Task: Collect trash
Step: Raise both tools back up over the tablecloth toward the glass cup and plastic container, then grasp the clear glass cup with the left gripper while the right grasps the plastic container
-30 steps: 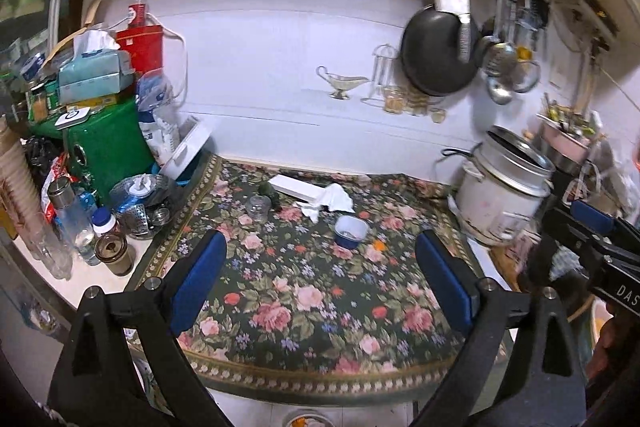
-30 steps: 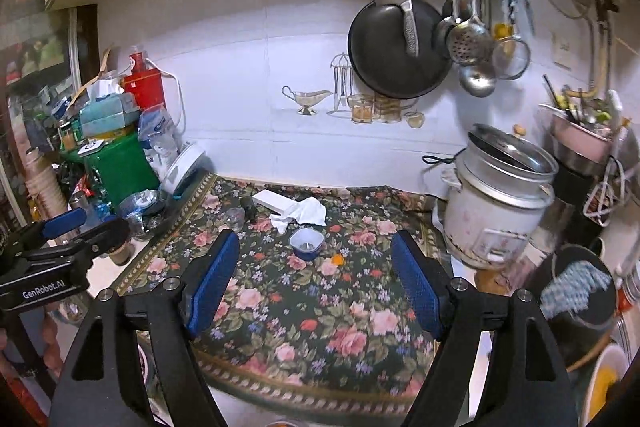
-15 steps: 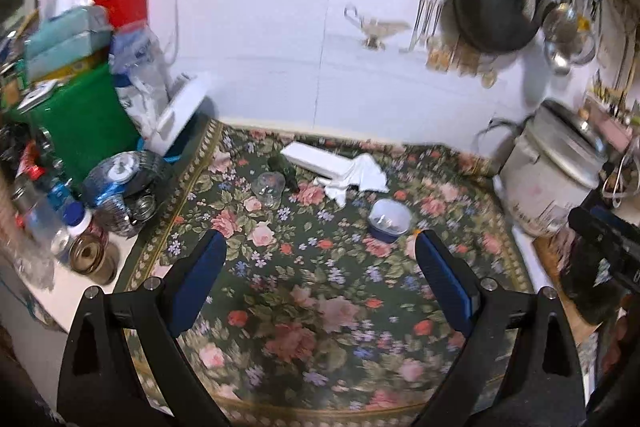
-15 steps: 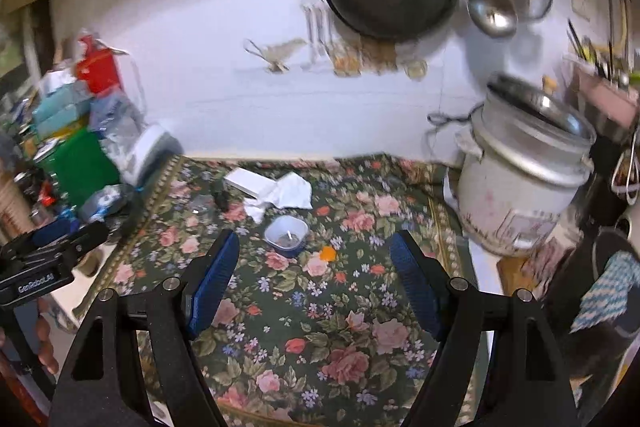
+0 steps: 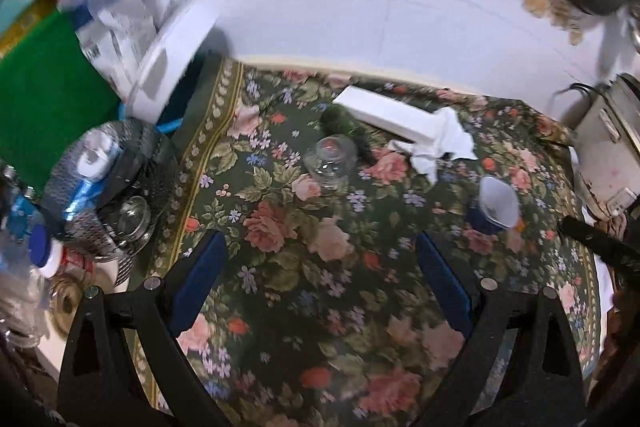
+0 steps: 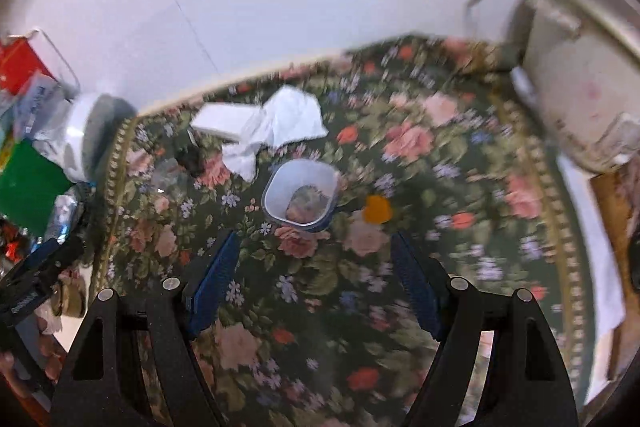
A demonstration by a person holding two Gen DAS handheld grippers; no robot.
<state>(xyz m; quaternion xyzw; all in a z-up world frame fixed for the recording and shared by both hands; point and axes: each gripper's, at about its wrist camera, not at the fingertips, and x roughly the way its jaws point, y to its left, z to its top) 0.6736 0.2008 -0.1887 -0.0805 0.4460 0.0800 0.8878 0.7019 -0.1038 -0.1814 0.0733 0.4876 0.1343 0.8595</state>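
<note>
A crumpled white tissue (image 6: 280, 127) lies on the floral tablecloth (image 6: 420, 247), partly over a flat white box (image 6: 222, 121). Just in front of it stands a small blue cup with a white inside (image 6: 302, 195), and an orange scrap (image 6: 378, 209) lies to its right. My right gripper (image 6: 314, 287) hangs open above the cloth, just short of the cup. In the left wrist view the tissue (image 5: 440, 143), the box (image 5: 384, 113), the cup (image 5: 496, 205) and a clear glass jar (image 5: 332, 161) lie ahead of my open left gripper (image 5: 322, 283). Nothing is between either pair of fingers.
A white rice cooker (image 6: 580, 67) stands at the right edge of the cloth. At the left sit a green box (image 5: 44, 83), a white fan (image 5: 172, 59), metal graters and bottles (image 5: 92, 187). A white tiled wall (image 5: 340, 7) closes the back.
Both grippers have come down and forward toward the table and tipped downward; the trash now looks much larger. The views are blurred by motion. Both stay open.
</note>
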